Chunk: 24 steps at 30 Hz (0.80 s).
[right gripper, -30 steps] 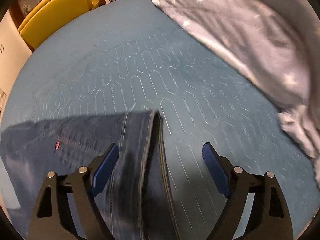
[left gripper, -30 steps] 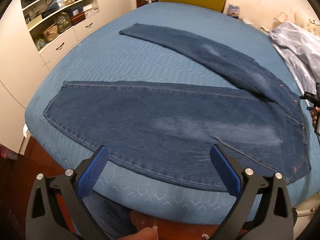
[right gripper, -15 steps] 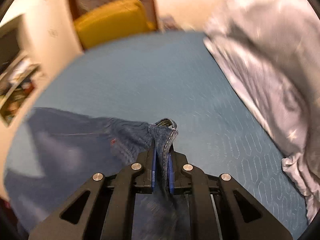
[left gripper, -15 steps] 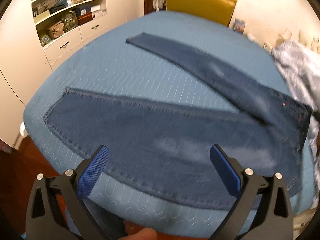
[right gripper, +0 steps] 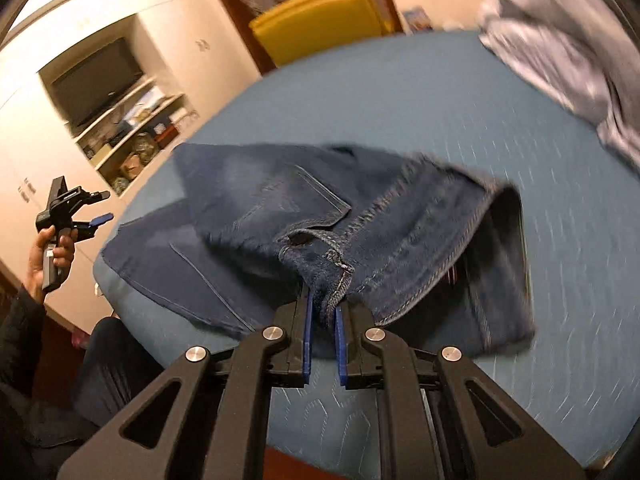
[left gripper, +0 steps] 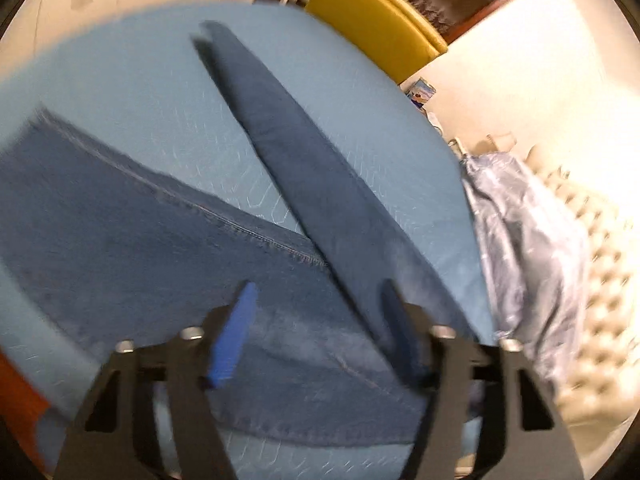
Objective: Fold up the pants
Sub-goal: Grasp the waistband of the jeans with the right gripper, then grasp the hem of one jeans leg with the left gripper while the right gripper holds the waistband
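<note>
Dark blue jeans [left gripper: 168, 240] lie on a blue bedspread [left gripper: 120, 92]. In the left wrist view one leg lies across the near bed and the other leg [left gripper: 304, 160] runs up toward the far side. My left gripper [left gripper: 320, 328] is open and empty, just above the jeans near the crotch. My right gripper [right gripper: 322, 308] is shut on the jeans' waistband [right gripper: 332, 264] by the buttonhole and lifts it, folding the waist over the seat. The left gripper also shows at the left of the right wrist view [right gripper: 76, 216], held in a hand.
A yellow headboard-like cushion [left gripper: 372, 28] stands at the far side of the bed. A crumpled grey-blue starred sheet [left gripper: 528, 240] lies on the bed's right. White cupboards with a shelf niche and a TV [right gripper: 96, 84] stand at the left. The bed's near edge [right gripper: 320, 432] lies below the grippers.
My right gripper has lifted the waistband higher and pulled it back over the jeans. My left gripper has swung right and forward along the jeans, with its jaws narrower but still open.
</note>
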Tool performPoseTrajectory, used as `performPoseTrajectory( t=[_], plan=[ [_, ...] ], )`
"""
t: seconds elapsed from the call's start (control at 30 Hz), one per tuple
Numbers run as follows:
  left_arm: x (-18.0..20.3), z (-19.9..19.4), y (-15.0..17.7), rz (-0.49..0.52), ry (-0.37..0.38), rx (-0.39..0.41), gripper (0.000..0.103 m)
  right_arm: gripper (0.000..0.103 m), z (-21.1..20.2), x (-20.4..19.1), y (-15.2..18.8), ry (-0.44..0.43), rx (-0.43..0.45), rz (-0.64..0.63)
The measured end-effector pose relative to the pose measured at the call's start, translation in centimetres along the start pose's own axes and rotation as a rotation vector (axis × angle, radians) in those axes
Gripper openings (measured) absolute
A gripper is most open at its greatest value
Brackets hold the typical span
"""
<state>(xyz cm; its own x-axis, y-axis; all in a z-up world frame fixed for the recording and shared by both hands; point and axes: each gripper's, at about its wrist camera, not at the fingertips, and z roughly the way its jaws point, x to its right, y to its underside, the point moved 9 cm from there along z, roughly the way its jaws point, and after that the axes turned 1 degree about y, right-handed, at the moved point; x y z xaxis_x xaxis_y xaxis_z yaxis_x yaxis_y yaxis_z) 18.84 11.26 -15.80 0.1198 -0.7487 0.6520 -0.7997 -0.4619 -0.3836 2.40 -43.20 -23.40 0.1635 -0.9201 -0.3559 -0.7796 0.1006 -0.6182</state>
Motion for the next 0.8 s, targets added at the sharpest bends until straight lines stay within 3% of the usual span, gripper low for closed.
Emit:
performPoseTrajectory(
  t=[0.07,0.17,0.4,0.57,0.8],
  plan=[
    [-1.5,2.3,-2.2,-0.089,0.072,-0.014,0.049,0.011,0.2,0.4,0.4,0.007,0.002,0.034],
    [-4.1,4.9,-5.8,-0.189,0.095,0.003,0.042,0.011,-0.1,0.4,-0.1,0.010,0.028,0.071],
    [-8.1,11.8,-12.9,-0.363,0.120,-0.014,0.041,0.011,-0.4,1.5,-2.9,0.021,0.043,0.094],
    [-9.5,16.1,-14.8,-0.422,0.084,-0.064,0.041,0.011,-0.5,2.2,-4.1,0.025,0.047,0.098],
    [-10.3,18.6,-17.8,-0.500,0.143,-0.038,0.037,0.011,-0.8,2.8,-5.9,0.021,0.044,0.069]
  ],
)
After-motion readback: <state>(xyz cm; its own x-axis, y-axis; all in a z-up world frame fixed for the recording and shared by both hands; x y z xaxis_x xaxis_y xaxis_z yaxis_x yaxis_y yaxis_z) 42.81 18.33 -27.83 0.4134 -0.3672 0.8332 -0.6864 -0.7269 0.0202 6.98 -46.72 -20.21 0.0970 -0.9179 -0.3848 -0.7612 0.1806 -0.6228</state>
